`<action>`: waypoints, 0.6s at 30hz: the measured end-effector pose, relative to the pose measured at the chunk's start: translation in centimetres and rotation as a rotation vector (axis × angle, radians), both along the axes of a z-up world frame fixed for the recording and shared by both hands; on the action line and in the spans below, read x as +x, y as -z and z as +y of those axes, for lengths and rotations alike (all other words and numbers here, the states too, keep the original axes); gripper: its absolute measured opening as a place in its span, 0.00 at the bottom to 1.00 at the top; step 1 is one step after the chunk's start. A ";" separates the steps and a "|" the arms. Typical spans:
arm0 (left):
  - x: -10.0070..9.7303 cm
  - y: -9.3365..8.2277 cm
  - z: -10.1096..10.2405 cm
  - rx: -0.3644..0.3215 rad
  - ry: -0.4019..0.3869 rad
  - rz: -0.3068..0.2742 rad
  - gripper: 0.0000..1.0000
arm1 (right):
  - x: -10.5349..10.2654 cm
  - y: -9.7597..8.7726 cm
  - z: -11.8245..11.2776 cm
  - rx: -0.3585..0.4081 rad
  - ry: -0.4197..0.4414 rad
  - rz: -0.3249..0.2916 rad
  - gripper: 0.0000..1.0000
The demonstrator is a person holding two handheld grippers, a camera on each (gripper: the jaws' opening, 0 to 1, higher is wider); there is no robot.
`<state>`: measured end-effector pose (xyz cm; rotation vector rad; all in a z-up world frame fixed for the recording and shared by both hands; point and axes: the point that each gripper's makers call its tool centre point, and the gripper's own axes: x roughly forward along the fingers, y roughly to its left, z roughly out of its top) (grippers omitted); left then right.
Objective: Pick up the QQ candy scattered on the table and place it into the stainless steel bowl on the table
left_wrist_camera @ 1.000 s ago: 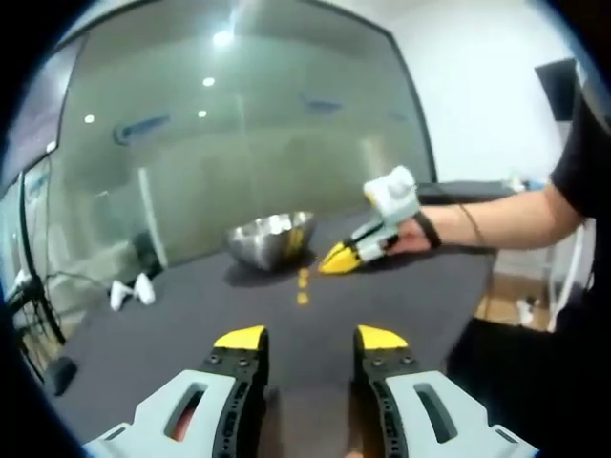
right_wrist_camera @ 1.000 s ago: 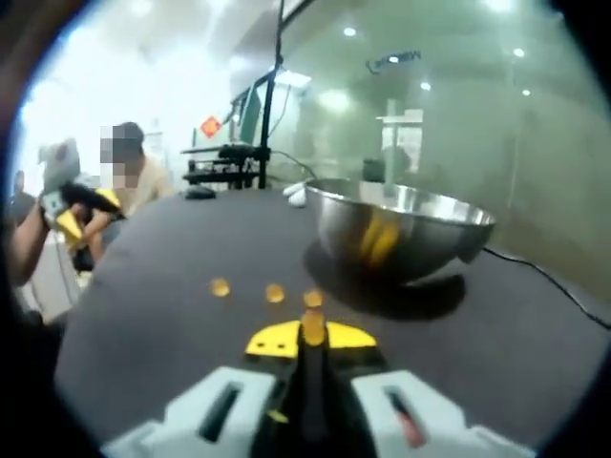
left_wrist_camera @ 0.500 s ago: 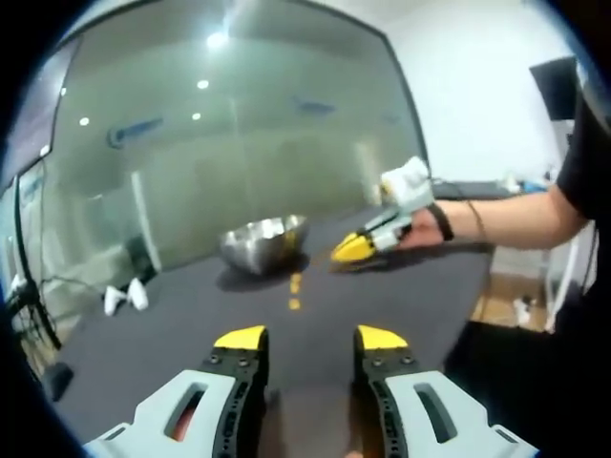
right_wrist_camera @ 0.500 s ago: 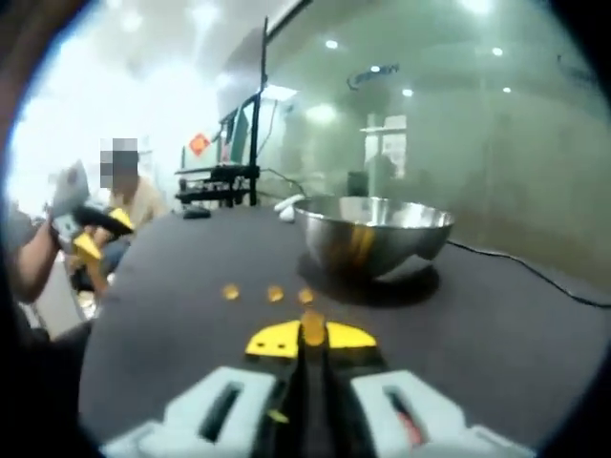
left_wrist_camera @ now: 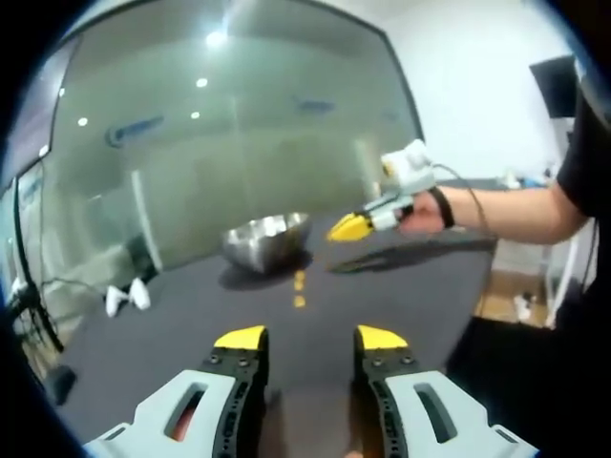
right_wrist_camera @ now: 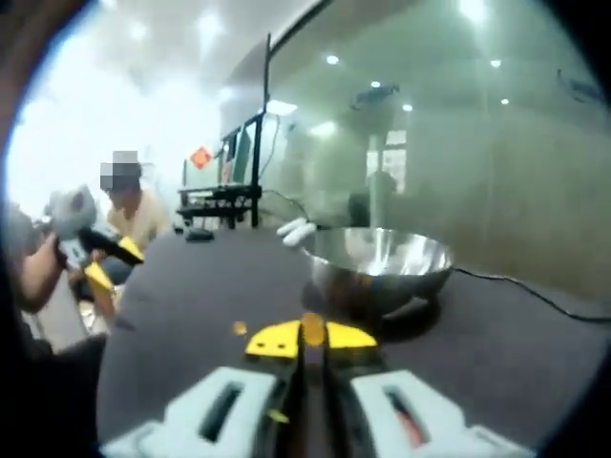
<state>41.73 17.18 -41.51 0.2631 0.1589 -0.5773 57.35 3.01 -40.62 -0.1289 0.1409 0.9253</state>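
**Orange candy in transit toward the steel bowl**

Orange QQ candy [right_wrist_camera: 312, 329] sits pinched at the tips of my right tongs [right_wrist_camera: 312, 341], whose jaws are clenched on it with no gap visible between the yellow tips. My left tongs [left_wrist_camera: 310, 338] are released, jaws standing apart with bare dark tabletop [left_wrist_camera: 410, 277] between them, and carry nothing.

1. Change since one second ago. My right tongs have risen off the tabletop and advanced on the stainless steel bowl [right_wrist_camera: 380, 269]. In the left gripper view the right tongs [left_wrist_camera: 351, 227] now hang in the air level with the bowl rim, their shadow detached below them; earlier their tips were down at the tabletop beside the loose candies. In the right gripper view the bowl now lies directly ahead of the tips, and only one loose candy [right_wrist_camera: 240, 327] shows left of them, where three showed before.

2. Meaning for the task. I judge the pick complete and the carry under way. The release remains: the tips must clear the near rim and open over the bowl interior.

3. Remaining work. Two loose candies [left_wrist_camera: 300, 283] lie on the tabletop ahead of my left tongs, short of the bowl [left_wrist_camera: 266, 239]. Whether the bowl already contains candy cannot be determined; its interior shows only reflections.

4. Caution. The candy is small and held at the very tips; a premature opening would drop it short of the rim.
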 end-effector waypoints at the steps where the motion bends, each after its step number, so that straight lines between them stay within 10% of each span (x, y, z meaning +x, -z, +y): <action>1: 0.1 0.0 0.1 0.002 -0.001 0.000 0.37 | 0.2 -0.6 0.0 0.010 0.013 -0.008 0.09; 18: -0.2 0.5 0.0 -0.008 -0.001 0.010 0.37 | 7.7 -5.8 2.2 0.007 0.162 -0.141 0.09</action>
